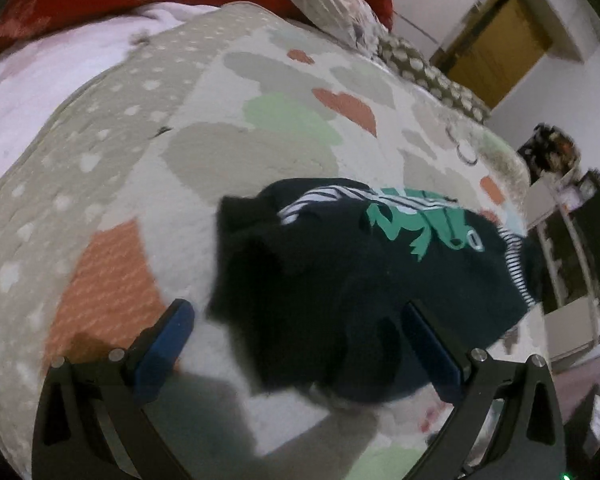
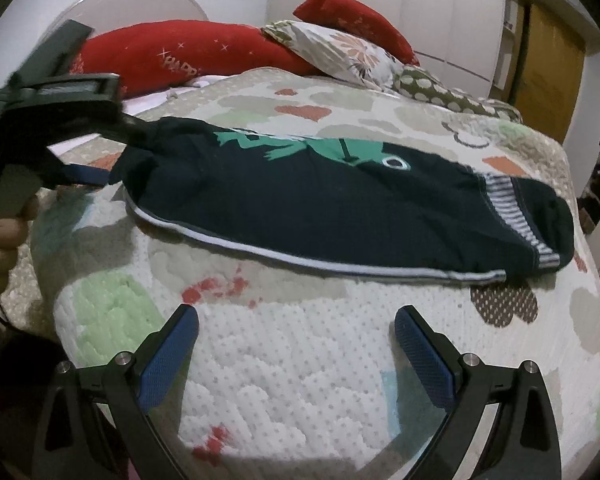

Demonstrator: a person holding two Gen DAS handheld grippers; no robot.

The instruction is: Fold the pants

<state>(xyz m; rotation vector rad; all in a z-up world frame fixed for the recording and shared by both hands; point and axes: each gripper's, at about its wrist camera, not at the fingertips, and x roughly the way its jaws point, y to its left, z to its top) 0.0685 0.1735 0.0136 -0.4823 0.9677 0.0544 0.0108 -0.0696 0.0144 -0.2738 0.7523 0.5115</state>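
Observation:
The pants [image 2: 340,208] are small, dark navy, with a green frog print, white side piping and a striped waistband. They lie across the patterned bed cover, waistband to the right. In the left wrist view the pants [image 1: 360,280] are bunched at the near end between the fingers. My left gripper [image 1: 300,344] is open, its blue pads on either side of the crumpled leg end. It shows in the right wrist view [image 2: 112,152] at the pants' left end. My right gripper [image 2: 296,344] is open and empty, over the cover short of the pants' piped edge.
The bed cover [image 2: 300,380] has hearts and cloud shapes. Red pillows [image 2: 180,56] and a floral pillow [image 2: 340,48] lie at the head. A wooden door [image 2: 548,60] stands at the far right; the bed's right edge [image 2: 580,200] drops off near shelves.

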